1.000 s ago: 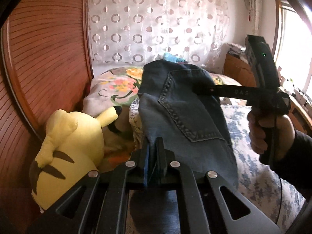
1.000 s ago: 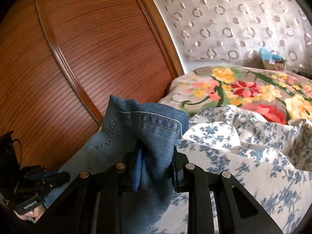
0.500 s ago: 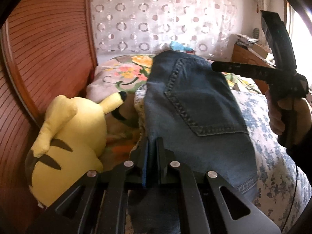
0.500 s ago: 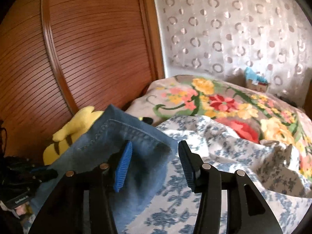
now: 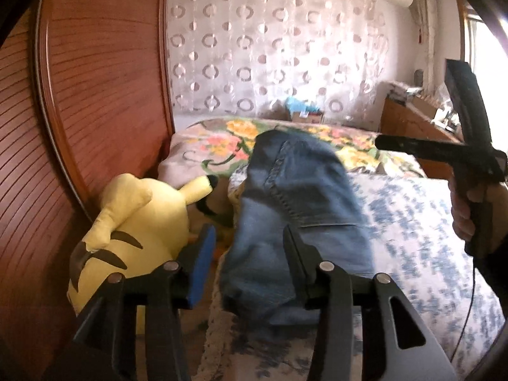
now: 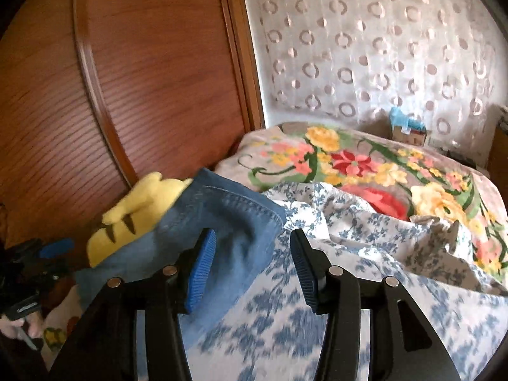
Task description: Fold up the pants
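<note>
My left gripper [image 5: 247, 260] has its fingers spread wide, with nothing pinched; the blue pad [image 5: 201, 270] faces inward and the near end of the jeans [image 5: 295, 222] lies between and just beyond the two fingers. My right gripper [image 6: 252, 266] is spread as well, holding nothing, with one blue ribbed pad [image 6: 200, 270] over the denim and the other finger over the blue-flowered sheet [image 6: 333, 317].

Only the left view shows my right hand [image 5: 476, 209] gripping its black handle at the far right, and a wooden desk [image 5: 409, 120] by the window. Only the right view shows the red flowers of the floral blanket [image 6: 358, 165] clearly.

The jeans lie folded in a long blue strip on the sheet, a stitched back pocket [image 5: 304, 184] facing up, somewhat blurred. A yellow plush toy [image 5: 136, 222] lies just beside them, against the brown wooden panel [image 5: 95, 95].
</note>
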Available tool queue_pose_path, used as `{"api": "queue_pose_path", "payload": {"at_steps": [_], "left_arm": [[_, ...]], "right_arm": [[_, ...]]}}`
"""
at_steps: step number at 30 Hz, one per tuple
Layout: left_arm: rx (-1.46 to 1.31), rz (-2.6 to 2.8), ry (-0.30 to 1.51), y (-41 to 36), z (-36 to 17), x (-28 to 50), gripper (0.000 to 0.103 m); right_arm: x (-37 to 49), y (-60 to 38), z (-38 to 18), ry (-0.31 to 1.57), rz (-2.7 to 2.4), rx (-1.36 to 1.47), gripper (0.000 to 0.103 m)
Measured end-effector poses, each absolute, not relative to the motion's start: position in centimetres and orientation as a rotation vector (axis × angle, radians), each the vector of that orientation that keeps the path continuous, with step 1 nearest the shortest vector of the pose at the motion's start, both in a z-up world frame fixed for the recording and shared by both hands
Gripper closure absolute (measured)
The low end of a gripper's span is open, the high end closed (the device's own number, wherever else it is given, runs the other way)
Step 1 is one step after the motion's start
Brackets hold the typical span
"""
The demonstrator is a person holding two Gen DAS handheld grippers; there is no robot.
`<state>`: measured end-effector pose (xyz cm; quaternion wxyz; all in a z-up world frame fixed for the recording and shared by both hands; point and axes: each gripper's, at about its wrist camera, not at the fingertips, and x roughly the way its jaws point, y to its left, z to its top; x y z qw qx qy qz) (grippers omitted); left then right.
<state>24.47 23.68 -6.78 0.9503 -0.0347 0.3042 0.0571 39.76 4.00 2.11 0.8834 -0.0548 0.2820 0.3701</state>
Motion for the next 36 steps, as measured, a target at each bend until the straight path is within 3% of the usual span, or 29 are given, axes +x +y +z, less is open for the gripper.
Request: {"api": "queue_pose_path", "payload": {"at_steps": [3,13,17,36], "left_arm": [[-0.061,0.108,0.605,22.7,-5.9,23.7,0.054],[-0.040,0.020,0.547,18.8,-3.4,20.9,0.022],[-0.021,0.005,0.526,17.2,-2.6,20.0,0.017],[-0.014,-0.070,0.458,9.4,-0.3,15.1,0.013]], "right_arm": [[36.8,2.1,2.8,0.554,0.781,-0.107,0.052],[32.0,-2.0,2.3,0.516,0.770,-0.083,0.052],[30.3,-3.3,2.7,0.504,0.762,-0.067,0.052],[21.7,-8.7,2.7,0.428,0.702,-0.058,0.052]]}}
